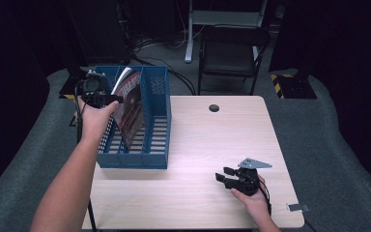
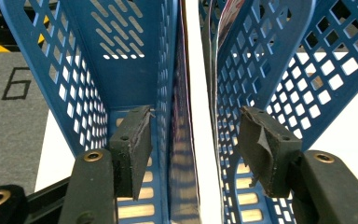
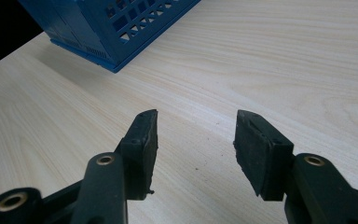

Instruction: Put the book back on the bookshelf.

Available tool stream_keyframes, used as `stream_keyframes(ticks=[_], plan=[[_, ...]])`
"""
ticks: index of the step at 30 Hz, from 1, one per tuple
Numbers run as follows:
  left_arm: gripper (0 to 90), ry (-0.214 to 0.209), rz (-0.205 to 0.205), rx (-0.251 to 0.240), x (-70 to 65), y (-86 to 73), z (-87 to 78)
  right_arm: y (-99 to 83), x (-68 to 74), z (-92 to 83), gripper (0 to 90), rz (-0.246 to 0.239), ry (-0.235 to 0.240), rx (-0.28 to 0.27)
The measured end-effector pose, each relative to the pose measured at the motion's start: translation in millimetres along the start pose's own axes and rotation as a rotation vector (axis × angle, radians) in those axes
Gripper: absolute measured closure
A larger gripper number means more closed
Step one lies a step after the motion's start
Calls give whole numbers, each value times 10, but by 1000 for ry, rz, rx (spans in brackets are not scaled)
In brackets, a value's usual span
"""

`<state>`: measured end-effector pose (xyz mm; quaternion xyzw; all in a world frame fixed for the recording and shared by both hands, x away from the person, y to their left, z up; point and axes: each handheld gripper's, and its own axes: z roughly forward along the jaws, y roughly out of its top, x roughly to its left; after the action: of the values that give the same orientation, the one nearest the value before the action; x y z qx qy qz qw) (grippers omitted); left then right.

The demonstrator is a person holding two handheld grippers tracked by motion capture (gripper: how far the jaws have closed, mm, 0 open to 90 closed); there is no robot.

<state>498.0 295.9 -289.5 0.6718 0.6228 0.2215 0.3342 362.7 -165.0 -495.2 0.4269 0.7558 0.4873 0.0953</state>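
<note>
Over the far left of the bench (image 1: 232,140), we see the left hand-held gripper (image 1: 107,100) at the blue file rack (image 1: 158,116), where a magazine (image 1: 130,108) leans in a slot. Along its jaws, the magazine (image 2: 186,140) stands between parted pads (image 2: 133,149), untouched, likely just released to rest there. Near right, the right hand-held gripper (image 3: 196,140) waits open and empty above bare wood.

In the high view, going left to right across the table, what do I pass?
Left gripper → magazine standing in the blue file rack → small dark hole in the table → right gripper.
</note>
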Motion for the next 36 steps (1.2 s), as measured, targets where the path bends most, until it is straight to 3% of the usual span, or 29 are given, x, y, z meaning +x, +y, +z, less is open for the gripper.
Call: stream_keyframes(ticks=[24, 36], plan=[[419, -18, 54, -18, -34, 190, -453, -2, 3, -11, 483, 0, -4, -2], [411, -59, 99, 10, -56, 181, -631, 5, 9, -21, 470, 0, -13, -4]])
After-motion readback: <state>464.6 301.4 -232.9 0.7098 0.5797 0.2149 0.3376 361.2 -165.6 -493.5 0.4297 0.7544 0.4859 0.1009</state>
